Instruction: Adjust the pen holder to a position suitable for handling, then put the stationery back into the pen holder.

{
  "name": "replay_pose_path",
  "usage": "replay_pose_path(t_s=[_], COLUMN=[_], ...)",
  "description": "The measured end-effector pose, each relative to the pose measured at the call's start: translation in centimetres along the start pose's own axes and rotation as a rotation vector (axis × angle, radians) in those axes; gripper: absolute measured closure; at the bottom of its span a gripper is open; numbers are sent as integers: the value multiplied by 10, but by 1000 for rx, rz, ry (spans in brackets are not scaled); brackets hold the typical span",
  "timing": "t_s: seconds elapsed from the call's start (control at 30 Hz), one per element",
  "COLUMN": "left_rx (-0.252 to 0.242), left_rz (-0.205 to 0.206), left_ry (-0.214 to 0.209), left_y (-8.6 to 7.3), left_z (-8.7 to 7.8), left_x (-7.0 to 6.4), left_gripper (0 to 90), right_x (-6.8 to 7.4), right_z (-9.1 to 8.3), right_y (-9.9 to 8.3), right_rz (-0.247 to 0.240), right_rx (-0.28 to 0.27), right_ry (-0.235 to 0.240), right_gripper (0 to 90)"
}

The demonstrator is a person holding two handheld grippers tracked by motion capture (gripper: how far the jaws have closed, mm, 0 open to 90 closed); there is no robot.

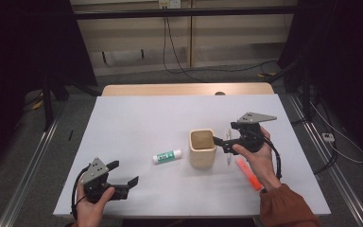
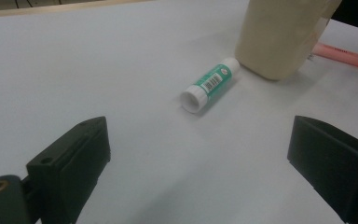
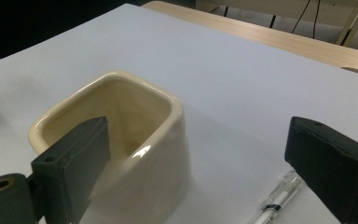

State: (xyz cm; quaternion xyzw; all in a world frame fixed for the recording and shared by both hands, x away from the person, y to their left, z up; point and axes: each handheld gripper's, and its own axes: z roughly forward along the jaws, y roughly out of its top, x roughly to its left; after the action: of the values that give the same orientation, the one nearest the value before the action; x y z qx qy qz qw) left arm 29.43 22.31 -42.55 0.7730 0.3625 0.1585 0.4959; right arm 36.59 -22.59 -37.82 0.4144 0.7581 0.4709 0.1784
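A cream square cup stands right of the table's middle. Left of it lies a green and white glue stick. My right gripper is open at the cup's right side, one jaw over the rim. In the right gripper view the cup is close, its near wall between the open jaws of the right gripper. My left gripper is open at the front left, with nothing in it. In the left gripper view the left gripper faces the glue stick, and the cup is behind.
An orange highlighter lies on the white table under the right hand. A clear pen rests just right of the cup. The highlighter shows beyond the cup in the left gripper view. Cables cross the floor behind.
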Motion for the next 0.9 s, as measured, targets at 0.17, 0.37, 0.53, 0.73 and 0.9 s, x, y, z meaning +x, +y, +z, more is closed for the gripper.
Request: replay_pose_path(t_s=[0.17,0.37,0.53,0.73,0.9], left_rx=[0,3,7,3,5], left_rz=[3,7,6,1,0], left_ry=[0,8,8,6,7], left_y=[0,0,-1,-1,-1], left_z=[1,0,-1,-2,-2], left_x=[-1,-1,0,0,-1], left_gripper=[55,55,56,55,56], right_x=[-3,-3,-5,-9,-11], right_z=[-6,-9,-16,-25,-33], right_y=[-3,-4,-4,-11,-18], right_rz=[7,0,0,16,26], right_rx=[-15,-16,-20,-7,0], right_ry=[-18,-20,-21,-21,-20], right_gripper=[57,58,56,55,55])
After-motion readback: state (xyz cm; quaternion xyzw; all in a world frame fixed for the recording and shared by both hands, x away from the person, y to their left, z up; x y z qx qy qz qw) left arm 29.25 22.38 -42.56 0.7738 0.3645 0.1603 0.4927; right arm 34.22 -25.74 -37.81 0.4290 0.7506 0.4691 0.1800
